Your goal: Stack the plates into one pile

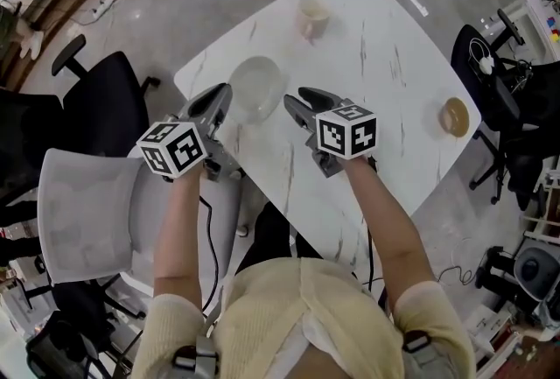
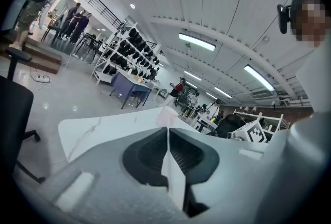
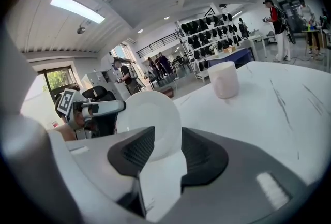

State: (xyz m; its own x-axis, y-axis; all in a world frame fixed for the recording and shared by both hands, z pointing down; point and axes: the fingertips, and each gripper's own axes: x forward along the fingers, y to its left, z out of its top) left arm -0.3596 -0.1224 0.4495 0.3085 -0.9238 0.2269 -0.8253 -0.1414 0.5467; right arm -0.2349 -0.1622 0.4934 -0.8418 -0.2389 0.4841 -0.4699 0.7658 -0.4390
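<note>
Pale cup (image 1: 312,16), white marble table (image 1: 385,88), black chair (image 1: 105,110)

1 desk, 3 items, 3 chairs around it.
Plate (image 1: 255,88) at the near-left part of the desk (image 1: 376,62), left rim gripped in the left tongs (image 1: 224,95); right tongs (image 1: 296,97) just right of it. Cup (image 1: 312,16) behind the plate, well apart. Small dish (image 1: 454,116) near the desk's right edge. Far-left chair (image 1: 109,101) and near-left chair (image 1: 83,211) left of the desk, right chair (image 1: 490,71) beside its right edge.
</note>
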